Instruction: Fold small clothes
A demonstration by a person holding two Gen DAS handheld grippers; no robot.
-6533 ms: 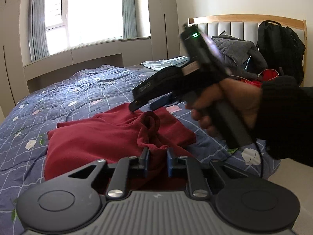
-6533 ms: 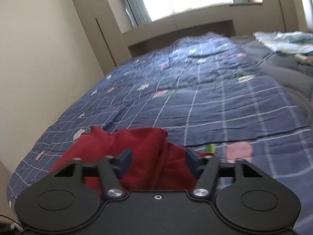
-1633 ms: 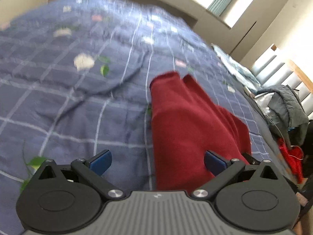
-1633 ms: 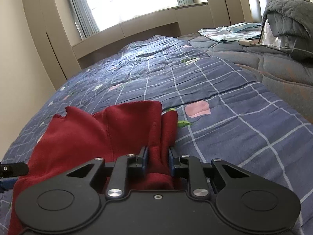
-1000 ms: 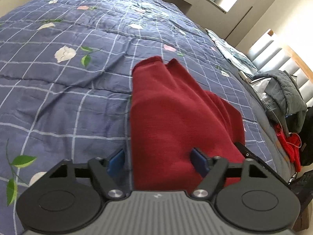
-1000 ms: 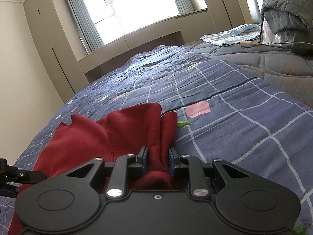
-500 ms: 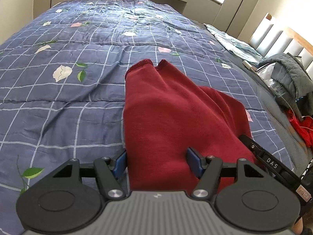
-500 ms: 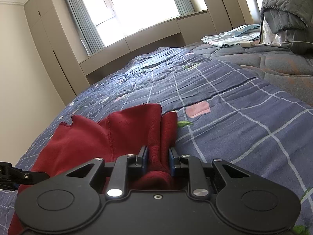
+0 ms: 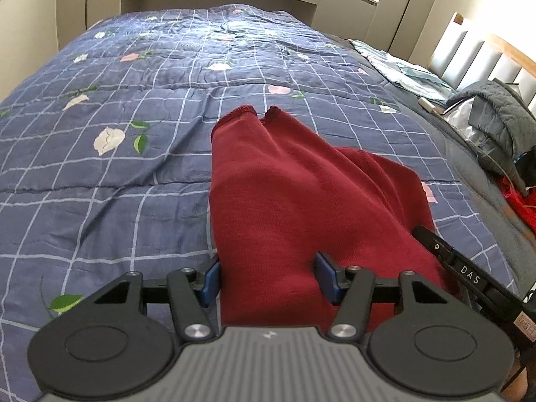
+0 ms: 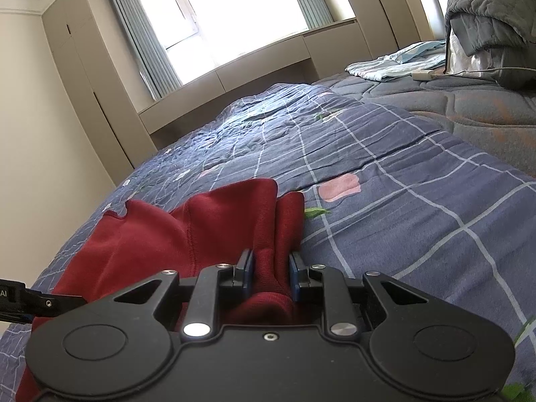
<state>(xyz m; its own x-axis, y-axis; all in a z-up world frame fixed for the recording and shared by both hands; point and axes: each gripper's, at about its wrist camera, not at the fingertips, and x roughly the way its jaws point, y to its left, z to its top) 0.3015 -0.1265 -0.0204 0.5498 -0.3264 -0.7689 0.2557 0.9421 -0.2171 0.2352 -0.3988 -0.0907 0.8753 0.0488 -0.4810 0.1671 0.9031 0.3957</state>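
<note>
A dark red garment (image 9: 301, 194) lies lengthwise on the bed, two narrow ends pointing away from me. My left gripper (image 9: 269, 281) straddles its near end. The jaws are closing, with the cloth flat between them: the left pad touches the cloth's edge and the right pad rests over it. The right gripper's finger (image 9: 462, 268) reaches in at the garment's right side. In the right wrist view my right gripper (image 10: 270, 276) is shut on a bunched fold of the garment (image 10: 187, 234). The left gripper's finger (image 10: 33, 299) shows at the far left.
The bed is covered by a blue checked quilt (image 9: 134, 134) with flower prints. A grey jacket (image 9: 495, 124), pale blue folded clothes (image 9: 402, 67) and something red (image 9: 516, 201) lie near the headboard. A white charger (image 10: 422, 74) rests on the grey mattress. Beige cabinets stand below the window (image 10: 234, 16).
The left jaws have narrowed around the garment's near end, and the left view has tipped up, showing more of the far bed. The right gripper has kept still, gripping the fold.
</note>
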